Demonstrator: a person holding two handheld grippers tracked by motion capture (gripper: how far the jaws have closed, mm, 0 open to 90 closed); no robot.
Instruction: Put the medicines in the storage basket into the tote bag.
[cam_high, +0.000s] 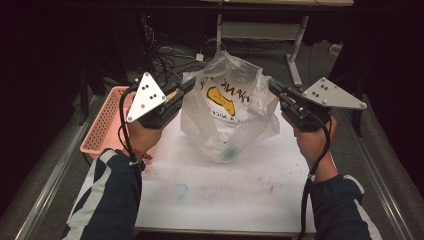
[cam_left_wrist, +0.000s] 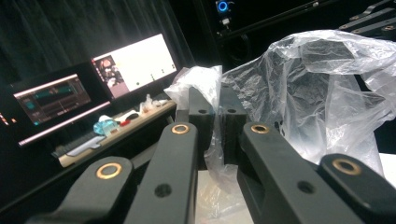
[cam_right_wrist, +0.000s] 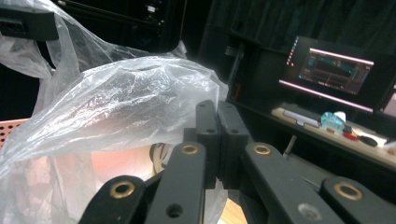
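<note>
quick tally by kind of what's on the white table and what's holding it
plastic bag: 1
pink basket: 1
grippers, left gripper and right gripper, each shut on the bag: 2
total: 4

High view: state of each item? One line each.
Bag: held up by both rims, mouth pulled open, bottom resting on the table.
Left tool: shut on the bag's left rim.
Right tool: shut on the bag's right rim.
Basket: upright at the table's left edge, contents not visible.
</note>
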